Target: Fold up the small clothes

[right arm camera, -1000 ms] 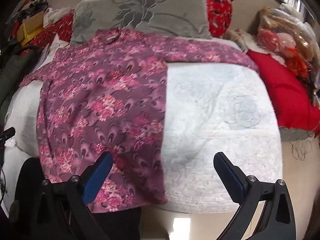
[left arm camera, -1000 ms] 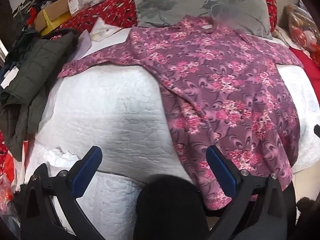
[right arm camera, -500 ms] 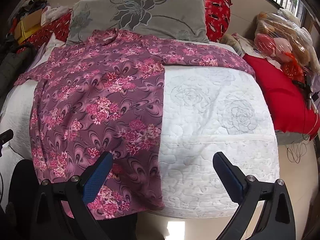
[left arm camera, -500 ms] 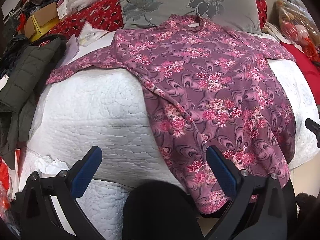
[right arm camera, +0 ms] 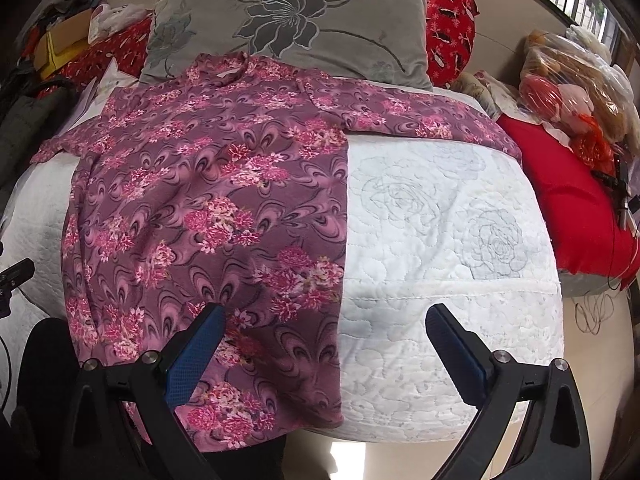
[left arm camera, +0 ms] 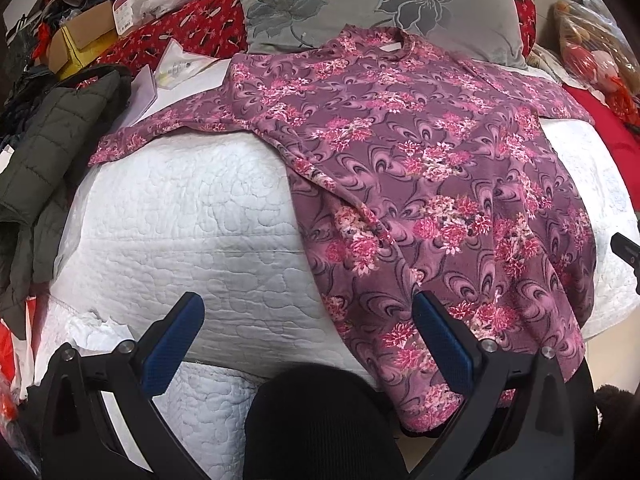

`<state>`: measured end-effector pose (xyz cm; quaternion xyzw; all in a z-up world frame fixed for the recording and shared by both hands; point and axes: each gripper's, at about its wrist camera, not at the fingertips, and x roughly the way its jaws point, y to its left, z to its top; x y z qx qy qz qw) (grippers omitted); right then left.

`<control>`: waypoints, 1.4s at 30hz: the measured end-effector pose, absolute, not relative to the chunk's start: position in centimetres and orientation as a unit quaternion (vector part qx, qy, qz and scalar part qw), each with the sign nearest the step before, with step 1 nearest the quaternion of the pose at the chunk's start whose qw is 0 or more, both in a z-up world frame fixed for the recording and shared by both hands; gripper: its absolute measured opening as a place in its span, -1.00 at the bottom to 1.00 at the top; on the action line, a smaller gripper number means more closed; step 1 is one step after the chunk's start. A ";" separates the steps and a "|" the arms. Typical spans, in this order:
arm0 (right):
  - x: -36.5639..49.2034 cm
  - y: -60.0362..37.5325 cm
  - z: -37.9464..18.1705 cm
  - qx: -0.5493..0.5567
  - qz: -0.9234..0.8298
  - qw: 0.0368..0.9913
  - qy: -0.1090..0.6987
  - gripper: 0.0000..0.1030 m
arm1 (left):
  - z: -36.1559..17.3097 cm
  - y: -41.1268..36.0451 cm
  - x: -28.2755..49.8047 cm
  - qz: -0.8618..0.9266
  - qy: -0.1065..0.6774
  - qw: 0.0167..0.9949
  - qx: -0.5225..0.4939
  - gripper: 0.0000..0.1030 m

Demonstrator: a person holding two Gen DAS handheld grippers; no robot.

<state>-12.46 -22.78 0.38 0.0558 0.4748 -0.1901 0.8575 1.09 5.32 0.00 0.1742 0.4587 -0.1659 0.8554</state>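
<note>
1. Across the middle of both wrist views, a purple long-sleeved top with pink flower print [left arm camera: 420,184] lies spread flat, sleeves stretched out, on a white quilted bed cover [left arm camera: 192,216].
2. Its collar sits at top centre, resting on a grey flowered pillow [right arm camera: 304,28]; its hem hangs over the near edge of the bed at the bottom of the frame.
3. At the bottom of the left wrist view, the left gripper [left arm camera: 308,344] has its blue-padded jaws spread wide and grips nothing; its right jaw shows in front of the hem.
4. At the bottom of the right wrist view, the right gripper [right arm camera: 324,348] is likewise wide apart and empty, its left jaw in front of the top's lower right side.
5. Judging by its soft drape and ripples, the cloth is light, limp and slightly fuzzy, so it should not slip from the pads but will sag wherever it is unsupported.
6. Good holds appear to be the two hem corners at lower frame, or a sleeve cuff at mid-left [left arm camera: 108,148], pinching one edge layer.
7. A dark green quilted jacket [left arm camera: 48,152] lies at the left edge.
</note>
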 end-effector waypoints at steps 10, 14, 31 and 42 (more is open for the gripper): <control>-14.0 -22.4 1.6 0.065 -0.182 0.871 0.451 0.93 | 1.5 5.0 -0.8 -0.167 0.455 0.859 0.164 1.00; -14.8 -21.9 2.3 0.064 -0.176 0.879 0.438 0.92 | 2.4 4.6 -2.2 -0.180 0.444 0.864 0.152 1.00; -17.2 -21.1 3.1 0.070 -0.169 0.894 0.409 0.92 | 3.0 4.2 -4.7 -0.190 0.432 0.869 0.150 1.00; -17.4 -21.1 3.0 0.074 -0.166 0.893 0.411 0.92 | 2.9 3.5 -4.9 -0.187 0.437 0.867 0.151 1.00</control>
